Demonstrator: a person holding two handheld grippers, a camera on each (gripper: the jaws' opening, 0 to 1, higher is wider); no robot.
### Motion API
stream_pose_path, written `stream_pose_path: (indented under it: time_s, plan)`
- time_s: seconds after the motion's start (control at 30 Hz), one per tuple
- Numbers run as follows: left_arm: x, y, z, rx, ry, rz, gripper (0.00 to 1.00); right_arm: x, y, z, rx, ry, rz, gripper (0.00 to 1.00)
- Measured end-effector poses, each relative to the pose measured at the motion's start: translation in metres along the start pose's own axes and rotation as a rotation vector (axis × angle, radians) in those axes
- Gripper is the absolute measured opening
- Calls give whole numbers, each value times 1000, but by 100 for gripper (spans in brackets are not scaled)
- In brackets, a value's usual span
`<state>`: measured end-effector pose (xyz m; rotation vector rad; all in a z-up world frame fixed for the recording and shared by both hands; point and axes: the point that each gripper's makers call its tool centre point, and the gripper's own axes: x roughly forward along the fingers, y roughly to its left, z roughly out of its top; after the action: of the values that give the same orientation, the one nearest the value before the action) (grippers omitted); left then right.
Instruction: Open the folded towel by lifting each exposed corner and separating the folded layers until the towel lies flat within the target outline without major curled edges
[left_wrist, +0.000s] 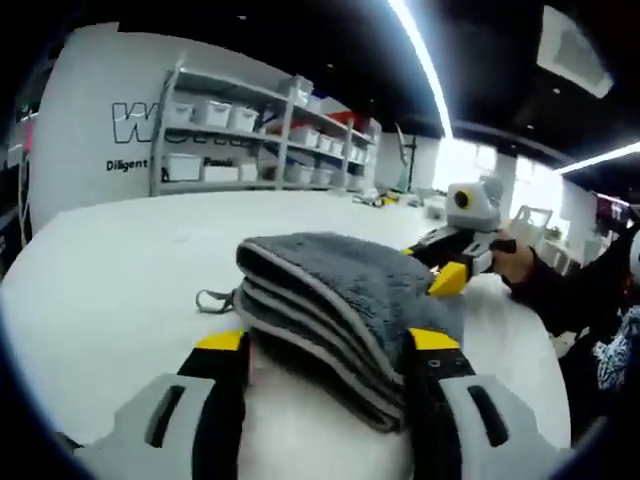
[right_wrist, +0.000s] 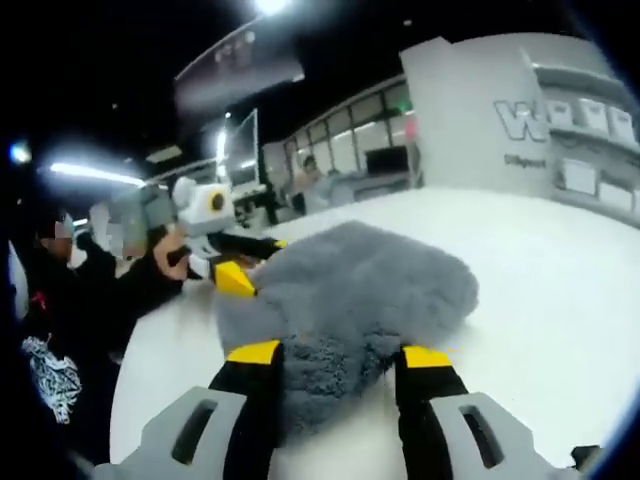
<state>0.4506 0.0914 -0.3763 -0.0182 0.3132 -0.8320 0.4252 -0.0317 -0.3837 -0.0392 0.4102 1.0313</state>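
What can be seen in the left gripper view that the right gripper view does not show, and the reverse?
Left gripper view alone: the grey towel's stacked folded edges with pale trim, its hanging loop, and full storage shelves.

Right gripper view alone: the towel's fluffy rounded side with no layer edges, and people at the left.

Both: the folded towel on the white table, each view's own claw open around it, the other claw near its far side, and wall lettering.
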Motion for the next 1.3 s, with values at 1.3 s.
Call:
stream_pose_path:
  time_s: [1.3]
  plan:
    - [-64, 14, 61, 86, -183, 361, 100, -14, -33, 28, -112, -87, -206, 100]
